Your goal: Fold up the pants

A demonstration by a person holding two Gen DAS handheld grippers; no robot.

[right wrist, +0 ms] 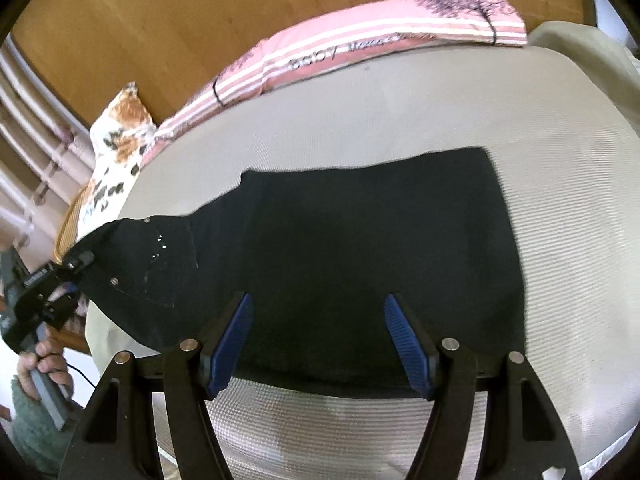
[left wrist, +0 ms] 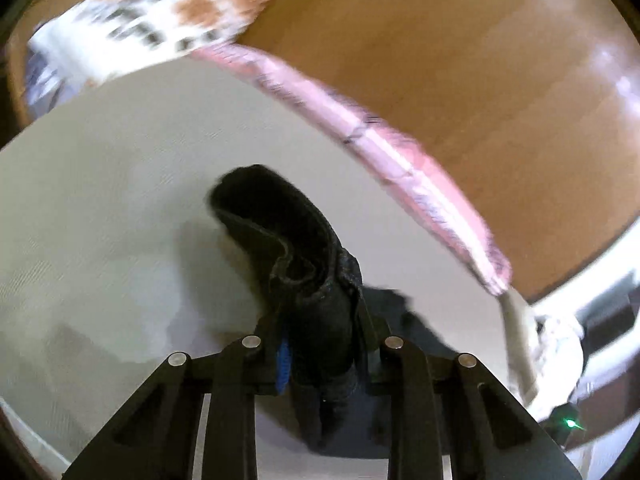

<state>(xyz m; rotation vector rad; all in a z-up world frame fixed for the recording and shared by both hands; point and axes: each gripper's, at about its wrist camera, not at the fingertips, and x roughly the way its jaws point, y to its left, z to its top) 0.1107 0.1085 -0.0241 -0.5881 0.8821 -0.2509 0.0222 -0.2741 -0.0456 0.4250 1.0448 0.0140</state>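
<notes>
Black pants (right wrist: 340,248) lie spread across the grey mattress (right wrist: 360,128), legs folded together, hem end at the right. My left gripper (left wrist: 320,344) is shut on the waistband end of the pants (left wrist: 296,248), which bunches up between the fingers. In the right wrist view the left gripper (right wrist: 76,260) holds that end lifted at the left edge of the mattress. My right gripper (right wrist: 318,344) is open and empty, its blue pads (right wrist: 230,344) hovering over the near edge of the pants.
A pink striped pillow (right wrist: 360,48) and a floral pillow (right wrist: 120,144) lie along the far edge of the mattress against a wooden headboard (right wrist: 160,20). A beige blanket (right wrist: 580,56) sits at the far right corner.
</notes>
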